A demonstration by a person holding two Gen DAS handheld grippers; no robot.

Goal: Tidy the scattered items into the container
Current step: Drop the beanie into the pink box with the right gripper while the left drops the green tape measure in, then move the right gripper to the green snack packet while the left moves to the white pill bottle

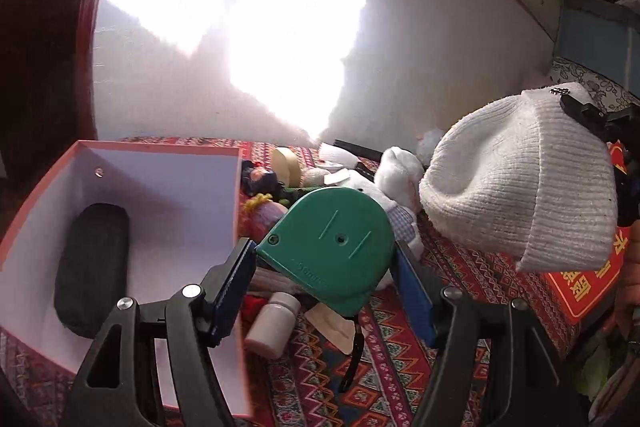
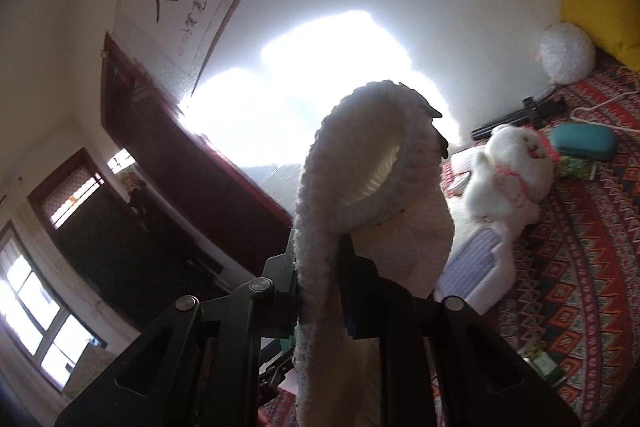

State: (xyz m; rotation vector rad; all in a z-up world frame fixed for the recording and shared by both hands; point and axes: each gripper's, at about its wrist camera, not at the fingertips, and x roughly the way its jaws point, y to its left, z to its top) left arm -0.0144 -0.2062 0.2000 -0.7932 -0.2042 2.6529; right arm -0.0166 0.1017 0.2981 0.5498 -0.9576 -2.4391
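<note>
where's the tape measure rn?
Left wrist view, centre: the green tape measure sits clamped in the left gripper, just right of the box.

Black linkage arms are carrying the left gripper (image 1: 326, 267), its pads (image 1: 414, 291) showing blue (silver screws shining at each pivot).

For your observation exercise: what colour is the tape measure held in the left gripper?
Green; the tape measure shows best in the left wrist view.
</note>
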